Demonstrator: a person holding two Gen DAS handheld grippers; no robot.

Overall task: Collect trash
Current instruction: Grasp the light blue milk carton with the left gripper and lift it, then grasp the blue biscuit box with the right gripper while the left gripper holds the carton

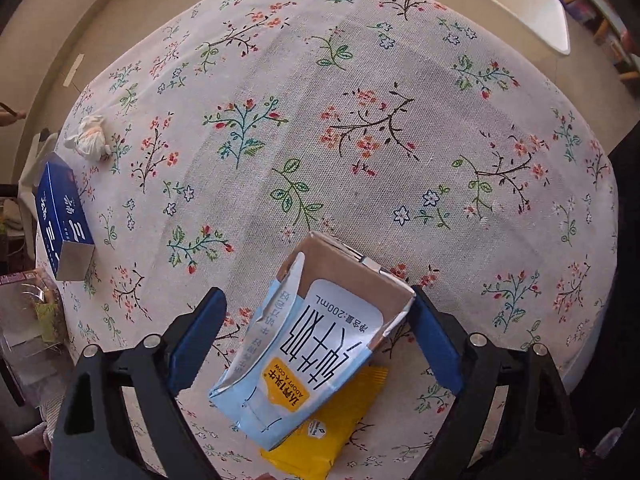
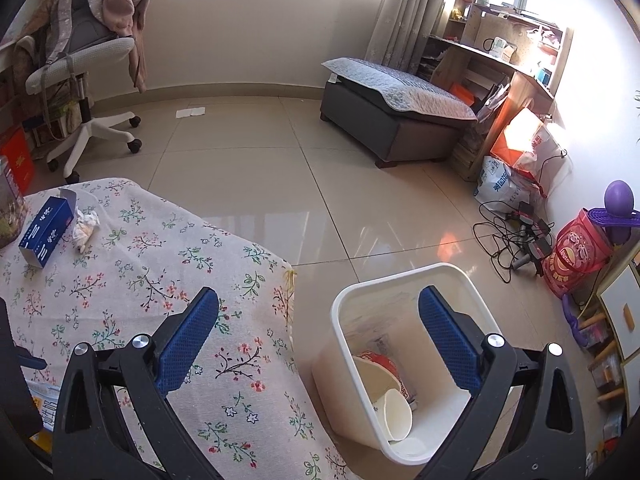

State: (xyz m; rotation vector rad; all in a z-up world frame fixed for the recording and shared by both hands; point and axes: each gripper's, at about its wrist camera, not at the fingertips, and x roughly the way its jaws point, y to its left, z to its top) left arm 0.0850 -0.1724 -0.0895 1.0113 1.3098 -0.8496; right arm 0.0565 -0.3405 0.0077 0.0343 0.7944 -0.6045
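A crushed blue-and-white milk carton (image 1: 316,344) lies on the floral tablecloth (image 1: 320,140), partly over a yellow wrapper (image 1: 340,432). My left gripper (image 1: 316,312) is open, its blue fingers on either side of the carton; the right finger looks close to its edge. A crumpled tissue (image 1: 90,138) and a blue box (image 1: 60,220) lie at the table's far left; they also show in the right wrist view, tissue (image 2: 85,230) and box (image 2: 46,232). My right gripper (image 2: 318,316) is open and empty above the table edge and a white trash bin (image 2: 340,312) holding paper cups (image 2: 396,408).
The bin stands on the tiled floor just right of the table (image 2: 132,280). An office chair (image 2: 80,80), a grey ottoman (image 2: 396,120), a desk shelf (image 2: 500,60), cables (image 2: 516,236) and bags (image 2: 576,252) stand around the room.
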